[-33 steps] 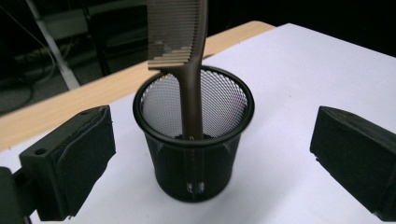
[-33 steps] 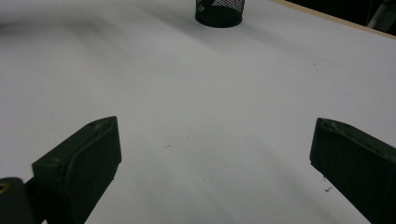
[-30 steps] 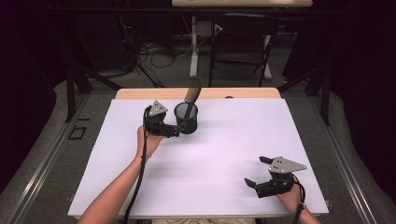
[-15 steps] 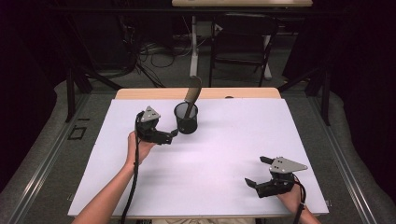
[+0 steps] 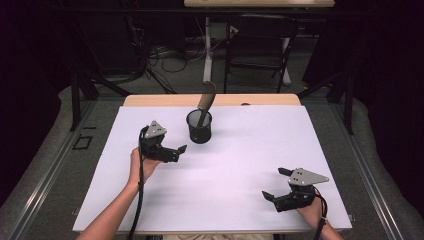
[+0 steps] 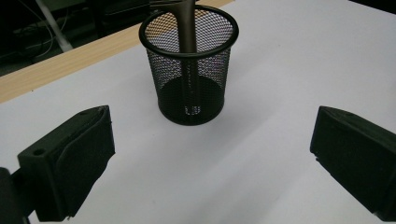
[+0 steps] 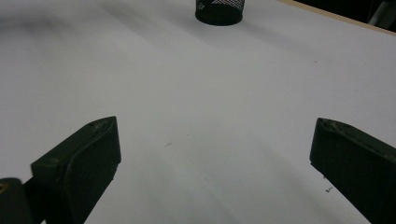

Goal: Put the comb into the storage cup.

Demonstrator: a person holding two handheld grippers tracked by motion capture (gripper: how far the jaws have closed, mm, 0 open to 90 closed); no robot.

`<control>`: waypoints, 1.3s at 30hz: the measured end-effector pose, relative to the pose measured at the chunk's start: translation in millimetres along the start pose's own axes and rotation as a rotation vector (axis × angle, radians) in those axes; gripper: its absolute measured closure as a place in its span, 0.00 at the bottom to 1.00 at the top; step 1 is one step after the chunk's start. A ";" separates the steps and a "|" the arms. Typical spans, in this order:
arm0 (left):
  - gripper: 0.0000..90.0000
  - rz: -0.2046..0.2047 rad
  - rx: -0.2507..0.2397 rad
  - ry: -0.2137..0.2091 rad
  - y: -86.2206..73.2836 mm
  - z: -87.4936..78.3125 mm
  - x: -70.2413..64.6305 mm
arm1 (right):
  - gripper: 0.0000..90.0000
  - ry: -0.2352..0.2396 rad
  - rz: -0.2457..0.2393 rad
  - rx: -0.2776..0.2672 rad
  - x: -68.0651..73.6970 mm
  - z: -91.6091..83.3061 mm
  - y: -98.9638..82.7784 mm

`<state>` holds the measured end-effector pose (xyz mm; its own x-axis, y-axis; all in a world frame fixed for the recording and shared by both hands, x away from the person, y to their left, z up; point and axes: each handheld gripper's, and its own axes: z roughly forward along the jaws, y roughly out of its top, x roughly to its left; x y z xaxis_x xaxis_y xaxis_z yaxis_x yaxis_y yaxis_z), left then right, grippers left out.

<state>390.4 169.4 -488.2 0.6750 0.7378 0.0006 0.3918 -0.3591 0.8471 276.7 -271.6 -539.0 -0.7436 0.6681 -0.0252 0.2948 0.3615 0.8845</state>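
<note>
A black mesh cup point(image 5: 199, 131) stands upright at the back middle of the white table point(image 5: 240, 150). A brown long-handled utensil point(image 5: 206, 99) leans in it, its top above the rim. My left gripper point(image 5: 176, 153) hovers a short way to the near left of the cup, open and holding nothing. In the left gripper view the cup point(image 6: 189, 79) and the utensil point(image 6: 186, 28) stand straight ahead beyond the left gripper point(image 6: 210, 158). My right gripper point(image 5: 274, 183) is open near the front right edge, with nothing between its jaws. The right gripper view has the cup point(image 7: 219, 11) far off and the right gripper point(image 7: 212, 163) wide apart.
A strip of bare wood point(image 5: 150, 100) runs along the table's far edge behind the white sheet. Beyond it are dark stands, cables and a chair point(image 5: 255, 50). Black frame rails point(image 5: 45, 170) flank the table on both sides.
My left gripper has drawn back from the cup's side toward the near left. The cup, the utensil and the right gripper have stayed put.
</note>
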 end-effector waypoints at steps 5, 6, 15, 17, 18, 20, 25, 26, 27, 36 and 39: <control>0.00 0.001 -0.007 0.002 -6.4 -6.7 -3.0 | 0.02 -0.001 0.001 -0.001 0.2 -0.2 0.1; 0.00 0.000 -0.006 0.001 -7.9 -7.9 -3.7 | 0.02 -0.001 0.000 0.001 0.0 -0.1 0.0; 0.00 -0.014 -0.006 0.006 -23.2 -18.8 -6.0 | 0.02 -0.001 -0.002 0.001 0.2 0.0 0.0; 0.00 -0.019 -0.008 0.012 -26.1 -21.9 -5.8 | 0.02 -0.001 0.000 0.003 0.6 0.2 0.1; 0.00 -0.019 -0.011 0.016 -27.5 -23.8 -5.4 | 0.02 0.000 0.000 0.004 0.5 0.2 0.0; 0.00 -0.024 -0.019 0.025 -30.4 -27.4 -5.2 | 0.02 0.000 -0.002 0.009 0.4 0.2 0.1; 0.00 -0.032 -0.026 0.035 -36.6 -35.0 -5.3 | 0.02 0.000 -0.002 0.004 0.7 1.3 -0.1; 0.00 -0.033 -0.032 0.034 -37.9 -36.3 -5.7 | 0.02 0.000 -0.002 0.006 0.7 1.4 -0.1; 0.00 -0.034 -0.034 0.039 -39.3 -38.0 -6.1 | 0.02 0.000 -0.001 0.006 0.7 1.5 -0.1; 0.00 -0.046 -0.041 0.061 -51.4 -50.1 -6.8 | 0.02 -0.001 0.001 0.010 0.8 1.7 -0.1; 0.00 -0.045 -0.039 0.068 -53.6 -53.7 -6.4 | 0.02 -0.003 -0.001 0.006 0.8 1.4 -0.1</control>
<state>331.5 214.5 -505.1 0.6128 0.7902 -0.0033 0.3956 -0.3032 0.8669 276.9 -270.2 -539.7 -0.7423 0.6695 -0.0277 0.2977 0.3666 0.8815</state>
